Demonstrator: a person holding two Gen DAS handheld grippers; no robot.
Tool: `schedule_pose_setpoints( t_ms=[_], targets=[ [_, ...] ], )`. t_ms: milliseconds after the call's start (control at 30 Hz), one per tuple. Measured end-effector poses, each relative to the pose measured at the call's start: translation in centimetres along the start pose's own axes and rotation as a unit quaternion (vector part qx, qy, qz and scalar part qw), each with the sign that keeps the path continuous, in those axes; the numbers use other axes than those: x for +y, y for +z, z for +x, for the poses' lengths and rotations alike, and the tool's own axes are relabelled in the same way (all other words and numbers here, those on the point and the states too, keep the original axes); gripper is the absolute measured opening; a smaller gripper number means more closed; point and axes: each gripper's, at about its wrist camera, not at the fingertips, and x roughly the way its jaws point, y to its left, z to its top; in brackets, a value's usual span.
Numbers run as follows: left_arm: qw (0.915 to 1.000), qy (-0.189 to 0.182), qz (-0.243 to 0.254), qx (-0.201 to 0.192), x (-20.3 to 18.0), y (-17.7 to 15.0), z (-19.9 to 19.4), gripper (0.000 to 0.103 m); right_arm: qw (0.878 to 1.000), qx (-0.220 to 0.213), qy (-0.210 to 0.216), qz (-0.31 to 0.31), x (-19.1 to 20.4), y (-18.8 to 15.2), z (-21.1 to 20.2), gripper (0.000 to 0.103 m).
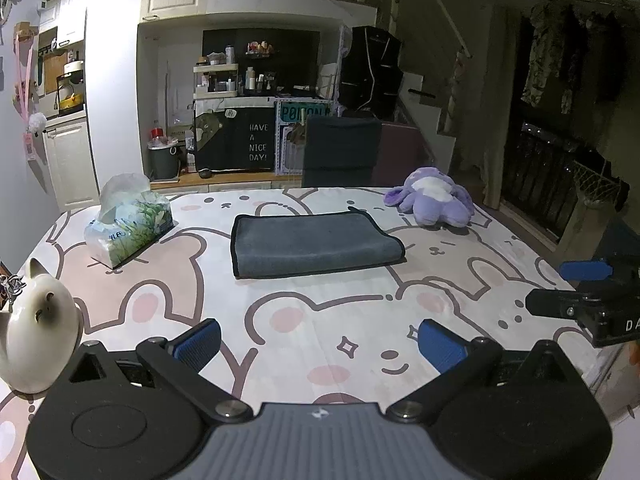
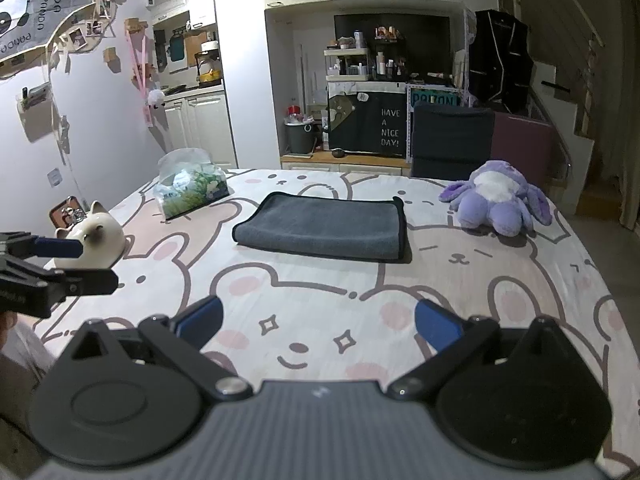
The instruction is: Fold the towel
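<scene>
A dark grey towel (image 1: 312, 246) with black edging lies folded flat in the middle of the table, also in the right wrist view (image 2: 326, 230). My left gripper (image 1: 320, 340) is open and empty, near the table's front edge, well short of the towel. My right gripper (image 2: 318, 322) is open and empty, likewise short of the towel. The right gripper shows at the right edge of the left wrist view (image 1: 580, 288), and the left gripper at the left edge of the right wrist view (image 2: 60, 268).
A tissue pack (image 1: 128, 226) lies at the back left, a purple plush toy (image 1: 434, 200) at the back right, and a white cat-shaped pot (image 1: 38, 332) at the front left. The table (image 1: 320, 304) wears a bear-print cloth. A dark chair (image 1: 340, 150) stands behind the table.
</scene>
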Motion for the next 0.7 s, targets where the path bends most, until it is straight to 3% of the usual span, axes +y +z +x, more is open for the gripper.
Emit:
schedule_pose_setpoints(
  t_ms=[700],
  targets=[
    [1.0, -0.001, 0.007, 0.0, -0.36, -0.55, -0.26, 0.103, 1.0, -0.017, -0.003, -0.001, 0.02, -0.78, -0.22, 0.103]
  ],
)
